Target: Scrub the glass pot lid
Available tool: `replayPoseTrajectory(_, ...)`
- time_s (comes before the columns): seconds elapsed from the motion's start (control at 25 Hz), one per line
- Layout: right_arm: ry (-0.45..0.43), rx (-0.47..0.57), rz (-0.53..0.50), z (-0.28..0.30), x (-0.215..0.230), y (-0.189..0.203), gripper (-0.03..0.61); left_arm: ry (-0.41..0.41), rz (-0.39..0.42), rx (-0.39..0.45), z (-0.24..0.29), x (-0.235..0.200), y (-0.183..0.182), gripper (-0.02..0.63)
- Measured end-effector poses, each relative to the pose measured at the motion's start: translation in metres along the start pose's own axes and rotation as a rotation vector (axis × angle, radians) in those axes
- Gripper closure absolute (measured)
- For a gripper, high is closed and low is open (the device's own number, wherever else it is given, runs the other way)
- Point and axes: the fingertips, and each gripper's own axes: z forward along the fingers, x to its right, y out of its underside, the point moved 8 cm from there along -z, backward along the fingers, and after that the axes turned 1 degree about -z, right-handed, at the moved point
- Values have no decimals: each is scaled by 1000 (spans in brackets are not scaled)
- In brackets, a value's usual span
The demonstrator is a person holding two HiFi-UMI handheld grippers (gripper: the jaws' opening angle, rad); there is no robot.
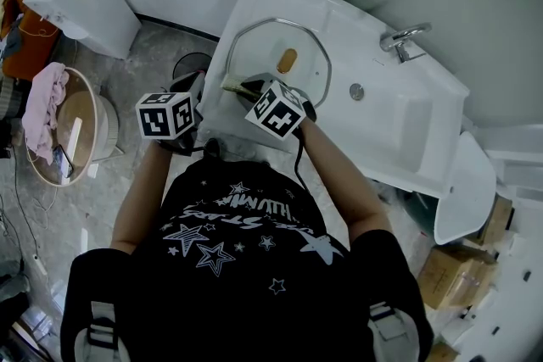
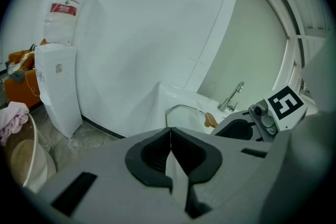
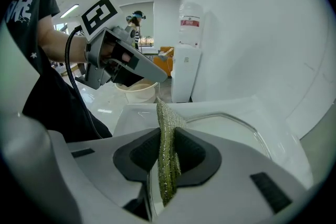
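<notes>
The round glass pot lid (image 1: 273,47) with a brown knob (image 1: 287,60) lies on the white sink unit (image 1: 390,123). My right gripper (image 1: 243,86) is at the lid's near rim, shut on a green scouring pad (image 3: 167,157). The pad stands upright between the jaws, over the glass of the lid (image 3: 236,136). My left gripper (image 1: 193,89) is held just left of the lid, off the unit's edge. In the left gripper view its jaws (image 2: 170,136) are shut with nothing between them, and the lid (image 2: 184,112) lies beyond them.
A faucet (image 1: 404,38) and a drain (image 1: 356,91) are at the right of the sink unit. On the floor to the left stand a black bin (image 1: 188,64), a water dispenser (image 1: 81,0) and a basin with a pink cloth (image 1: 44,110). Cardboard boxes (image 1: 458,275) are at lower right.
</notes>
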Motion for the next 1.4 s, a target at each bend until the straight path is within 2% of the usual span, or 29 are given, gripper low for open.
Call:
replayPoseTrajectory(0.28, 28, 44, 67, -10, 18, -5, 505, -1, 3, 0, 5, -2, -6, 603)
replayPoseTrajectory(0.44, 77, 100, 127, -20, 40, -11, 506, 6, 6, -3, 11, -4, -11, 604)
replayPoseTrajectory(0.84, 334, 215, 319, -45, 121, -16, 509, 18, 10, -17, 29, -18, -29, 603)
replayPoseTrajectory(0.92, 405, 192, 389, -50, 141, -9, 509, 19, 9, -19, 33, -22, -33, 603)
replayPoseTrajectory(1.12, 565, 28, 548, -56, 177, 34, 509, 31, 11, -26, 43, -28, -41, 604)
replayPoseTrajectory(1.24, 614, -59, 636, -55, 186, 59, 509, 37, 14, -34, 48, -32, -45, 604)
replayPoseTrajectory(1.4, 648, -180, 684, -49, 187, 81, 509, 47, 14, -42, 52, -38, -48, 603)
